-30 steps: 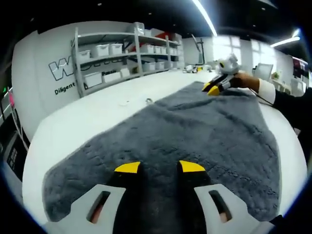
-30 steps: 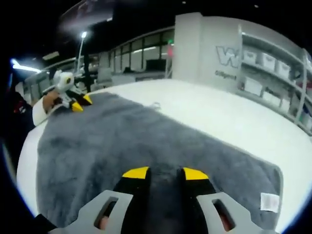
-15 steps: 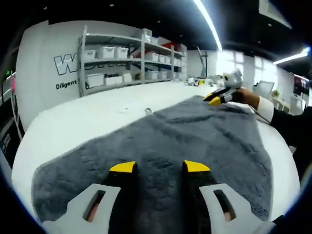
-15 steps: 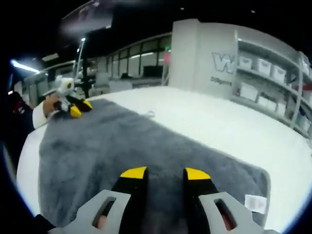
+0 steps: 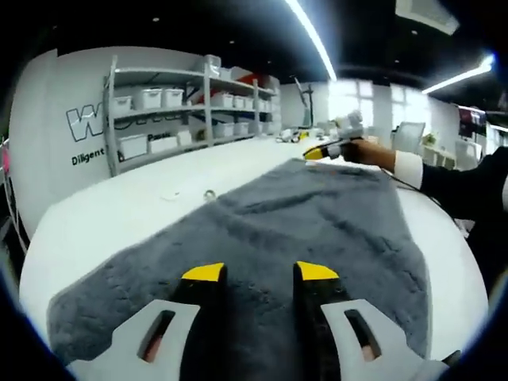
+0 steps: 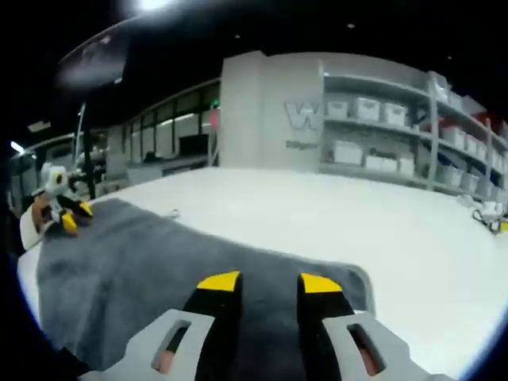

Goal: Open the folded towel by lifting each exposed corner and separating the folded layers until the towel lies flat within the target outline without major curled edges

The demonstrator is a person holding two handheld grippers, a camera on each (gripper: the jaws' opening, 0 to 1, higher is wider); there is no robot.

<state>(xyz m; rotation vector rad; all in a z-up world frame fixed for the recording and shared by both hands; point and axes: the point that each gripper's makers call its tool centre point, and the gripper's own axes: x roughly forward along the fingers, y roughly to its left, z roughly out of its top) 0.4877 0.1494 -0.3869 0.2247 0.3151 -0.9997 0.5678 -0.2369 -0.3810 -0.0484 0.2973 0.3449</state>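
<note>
A grey fluffy towel (image 5: 317, 214) lies spread out on a white table (image 5: 119, 214). My left gripper (image 5: 260, 274) hovers open over the towel's near end, yellow tips apart with only pile showing between them. At the far end a hand with a white cuff holds my right gripper (image 5: 327, 148) at the towel's edge. In the right gripper view the same towel (image 6: 119, 262) stretches to the left, and my right gripper (image 6: 269, 282) stands open just above its near corner (image 6: 357, 279). My left gripper (image 6: 67, 218) shows small at the far left.
Bare white table (image 6: 317, 214) runs wide beside the towel. A small hanging loop (image 5: 209, 193) sticks out from the towel's long edge. Shelves with white bins (image 5: 167, 103) stand behind the table by a lettered wall. Small objects (image 6: 488, 213) sit far right on the table.
The right gripper view has swung to the right, so the towel's white label has left the picture and its corner lies close to the jaws. The left gripper view has shifted slightly.
</note>
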